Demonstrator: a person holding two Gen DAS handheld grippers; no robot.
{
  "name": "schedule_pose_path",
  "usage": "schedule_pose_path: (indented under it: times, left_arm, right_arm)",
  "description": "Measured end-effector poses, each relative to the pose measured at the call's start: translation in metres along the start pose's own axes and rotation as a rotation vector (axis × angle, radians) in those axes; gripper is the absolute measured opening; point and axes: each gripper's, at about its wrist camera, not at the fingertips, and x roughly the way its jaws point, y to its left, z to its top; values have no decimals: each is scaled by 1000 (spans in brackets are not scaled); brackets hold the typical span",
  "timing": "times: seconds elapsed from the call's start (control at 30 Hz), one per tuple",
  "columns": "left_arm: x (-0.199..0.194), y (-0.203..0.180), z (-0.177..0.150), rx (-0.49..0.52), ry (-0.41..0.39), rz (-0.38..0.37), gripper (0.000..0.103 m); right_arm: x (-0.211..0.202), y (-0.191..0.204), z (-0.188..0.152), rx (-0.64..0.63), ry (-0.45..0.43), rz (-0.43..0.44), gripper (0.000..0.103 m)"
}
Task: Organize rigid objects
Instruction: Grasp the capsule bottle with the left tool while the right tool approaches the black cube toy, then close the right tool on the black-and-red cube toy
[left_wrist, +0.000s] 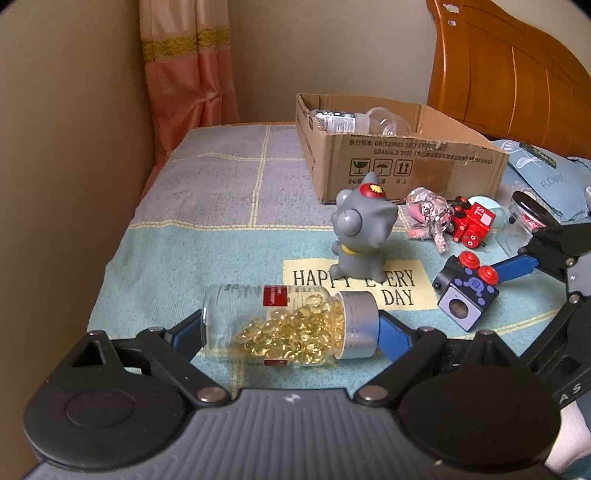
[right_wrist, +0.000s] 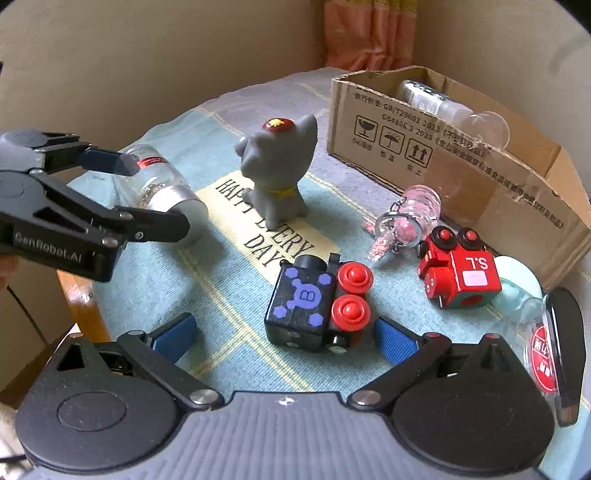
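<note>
My left gripper (left_wrist: 291, 328) is shut on a clear bottle of yellow capsules (left_wrist: 288, 326) with a silver cap, lying on its side on the cloth; it also shows in the right wrist view (right_wrist: 162, 184). My right gripper (right_wrist: 284, 338) is open, its blue pads either side of a black toy train (right_wrist: 317, 306) with red wheels, not touching it. That train also shows in the left wrist view (left_wrist: 467, 291). A grey cat figurine (left_wrist: 364, 232) stands upright mid-cloth. A cardboard box (left_wrist: 399, 162) at the back holds a bottle and clear glassware.
A red toy train (right_wrist: 458, 273), a pink glitter keychain bottle (right_wrist: 410, 214), a pale blue object (right_wrist: 517, 284) and a jar with a red label (right_wrist: 546, 354) lie right of the black train. A wall is at the left, a wooden headboard (left_wrist: 509, 66) at back right.
</note>
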Motion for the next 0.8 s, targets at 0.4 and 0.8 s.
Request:
schedule_pose_path:
  times: [0.4, 0.8]
  left_arm:
    - [0, 0, 0, 12, -8, -7, 93]
    - [3, -2, 4, 42, -7, -6, 93]
  right_arm:
    - [5, -3, 6, 79, -29, -63, 103]
    - [-8, -6, 6, 84, -43, -80, 56]
